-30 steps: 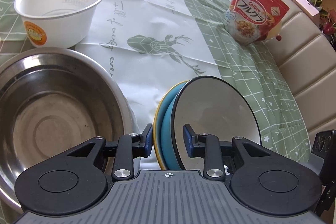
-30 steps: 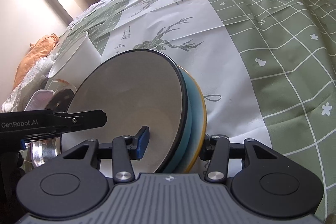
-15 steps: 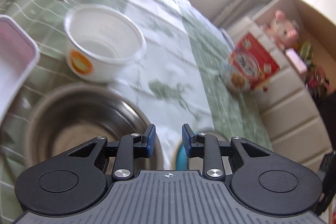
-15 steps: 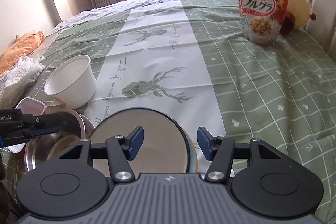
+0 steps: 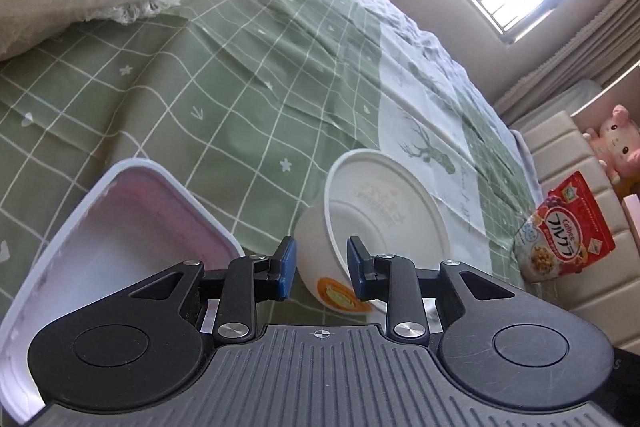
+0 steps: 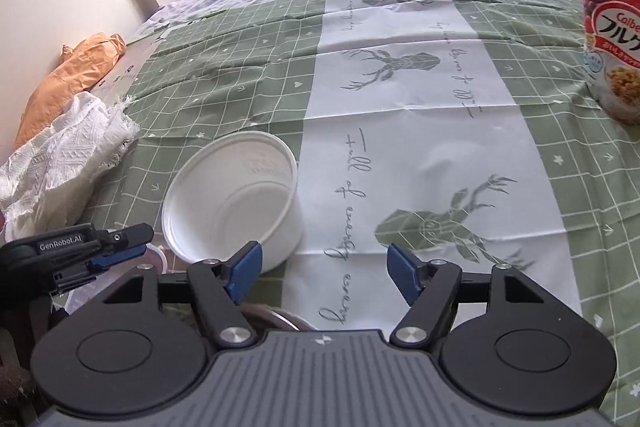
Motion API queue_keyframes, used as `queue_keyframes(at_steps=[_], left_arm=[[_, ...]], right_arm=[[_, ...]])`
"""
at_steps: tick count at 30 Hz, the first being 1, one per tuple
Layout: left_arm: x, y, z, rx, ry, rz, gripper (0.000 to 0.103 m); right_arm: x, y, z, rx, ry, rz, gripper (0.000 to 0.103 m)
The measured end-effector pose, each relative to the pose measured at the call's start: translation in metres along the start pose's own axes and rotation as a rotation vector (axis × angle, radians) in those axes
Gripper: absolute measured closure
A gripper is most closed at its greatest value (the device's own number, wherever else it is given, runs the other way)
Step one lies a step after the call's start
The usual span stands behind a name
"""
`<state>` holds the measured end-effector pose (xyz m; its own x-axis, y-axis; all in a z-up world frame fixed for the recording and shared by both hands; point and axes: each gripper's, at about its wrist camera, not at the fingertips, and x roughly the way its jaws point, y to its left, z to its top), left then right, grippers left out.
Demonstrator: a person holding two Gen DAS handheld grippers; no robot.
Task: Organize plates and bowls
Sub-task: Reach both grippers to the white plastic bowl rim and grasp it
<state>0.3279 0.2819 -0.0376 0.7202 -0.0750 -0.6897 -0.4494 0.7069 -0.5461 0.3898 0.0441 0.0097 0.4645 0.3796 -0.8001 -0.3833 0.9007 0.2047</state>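
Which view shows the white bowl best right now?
The right wrist view: the white bowl shows nearly whole, upright on the cloth, its inside visible. In the left wrist view the bowl is closer but partly hidden behind the left gripper.

A: What colours is the bedspread (image 6: 420, 115)?
B: Sage green with a thin white grid and tiny white hearts and stars, plus a broad white band down the middle printed with grey-green geometric deer and grey script.
A: And the paper bowl (image 6: 236, 203)?
B: White, with an orange and yellow round label (image 5: 338, 293) low on its side.
A: The container (image 5: 120, 227) beside it?
B: Pale pink inside, with a white rim.
A: The cereal bag (image 5: 566, 233)?
B: Red, with white lettering and a picture of golden granola.
A: The cloths at the bed's edge?
B: One is a white textured weave (image 6: 56, 163), the other plain orange (image 6: 68, 83).
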Motion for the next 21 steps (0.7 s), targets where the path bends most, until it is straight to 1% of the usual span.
queue_keyframes(at_steps=[1,3,5,9,11,12,14,15,17,19,21], left_arm=[[0.006,0.000,0.004,-0.001,0.003,0.007,0.073],[0.019,0.002,0.008,-0.033,0.010,-0.011,0.073],[0.032,0.002,0.008,-0.053,0.015,-0.023,0.073],[0.058,-0.005,0.007,-0.026,0.052,-0.035,0.071],[0.068,-0.006,0.007,-0.015,0.069,-0.034,0.071],[0.072,-0.006,0.007,-0.014,0.076,-0.032,0.071],[0.079,-0.006,0.006,-0.006,0.087,-0.032,0.071],[0.083,-0.006,0.005,-0.005,0.092,-0.033,0.071],[0.088,-0.004,0.004,-0.003,0.098,-0.032,0.071],[0.087,-0.004,0.003,-0.005,0.091,-0.034,0.072],[0.078,-0.007,0.003,0.009,0.074,-0.043,0.072]], right_arm=[[0.010,0.004,0.005,0.008,0.002,0.002,0.022],[0.029,0.013,0.013,0.021,0.020,0.010,0.022],[0.049,0.022,0.018,0.003,0.058,0.015,0.022],[0.085,0.032,0.024,0.000,0.113,-0.031,0.023],[0.103,0.030,0.028,0.025,0.140,-0.042,0.034],[0.111,0.028,0.029,0.040,0.164,-0.036,0.037],[0.127,0.022,0.027,0.076,0.218,-0.017,0.048],[0.133,0.019,0.025,0.093,0.242,-0.010,0.050],[0.141,0.016,0.021,0.112,0.271,-0.012,0.058],[0.139,0.014,0.019,0.111,0.270,-0.011,0.062],[0.130,0.012,0.019,0.117,0.262,0.010,0.064]])
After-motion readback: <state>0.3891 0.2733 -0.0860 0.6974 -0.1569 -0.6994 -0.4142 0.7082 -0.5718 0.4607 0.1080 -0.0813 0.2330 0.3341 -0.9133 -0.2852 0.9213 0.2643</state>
